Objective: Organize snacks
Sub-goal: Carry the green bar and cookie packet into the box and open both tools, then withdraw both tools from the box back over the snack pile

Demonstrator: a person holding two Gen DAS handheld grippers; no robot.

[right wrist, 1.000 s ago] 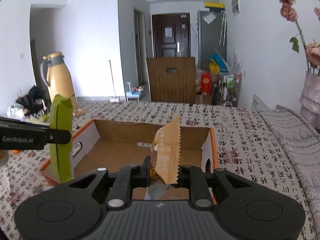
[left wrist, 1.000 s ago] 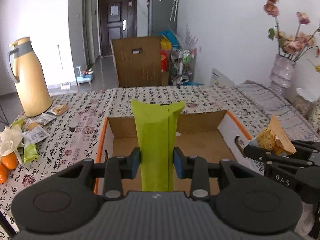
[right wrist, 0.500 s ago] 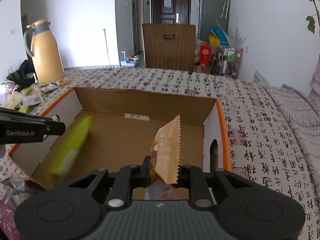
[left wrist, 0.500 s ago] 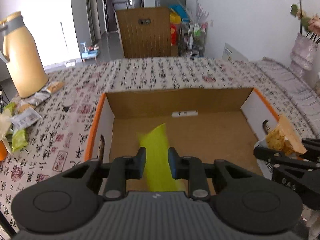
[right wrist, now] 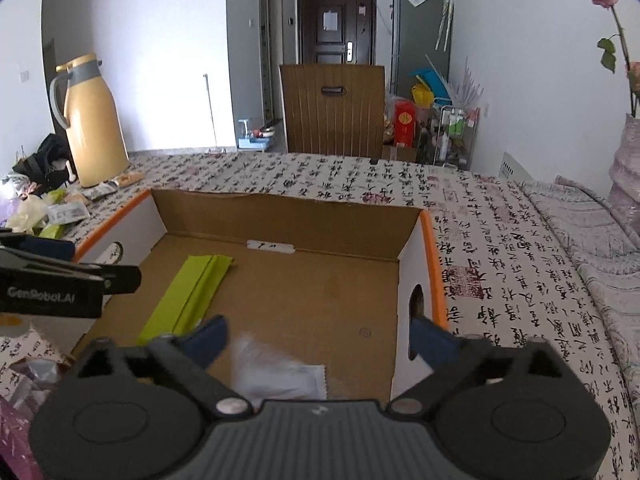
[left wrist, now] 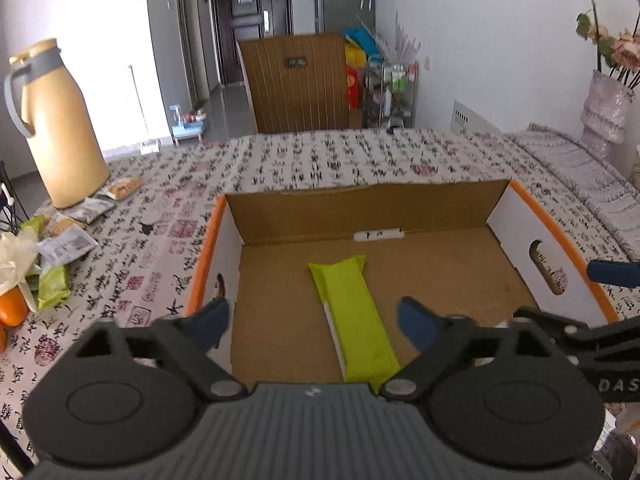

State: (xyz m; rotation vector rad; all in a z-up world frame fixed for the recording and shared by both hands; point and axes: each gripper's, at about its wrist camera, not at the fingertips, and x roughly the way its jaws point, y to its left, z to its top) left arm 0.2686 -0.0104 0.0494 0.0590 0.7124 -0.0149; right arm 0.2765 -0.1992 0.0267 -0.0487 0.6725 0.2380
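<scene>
Both jaws are standing wide apart, nothing between them: the left hand-held gripper (left wrist: pixel 310 322) is hovering at the lower centre of its frame over the near edge of the cardboard box (left wrist: pixel 432 208), and the right hand-held gripper (right wrist: pixel 324 338) is doing the same at the lower centre of its own view. The green snack packet (left wrist: pixel 354 312) is lying flat on the box floor, running lengthwise from the middle of the left wrist frame toward its bottom edge; in the right wrist view it is sitting left of centre, close to the orange-rimmed left wall. A second packet (right wrist: pixel 276 372), pale and blurred, is lying on the box floor just ahead of the right jaws, at the lower middle of that frame. More loose snacks (left wrist: pixel 68 236) are lying on the patterned bench (left wrist: pixel 320 160) at the left edge, beside the yellow jug (left wrist: pixel 60 120) in the upper left.
</scene>
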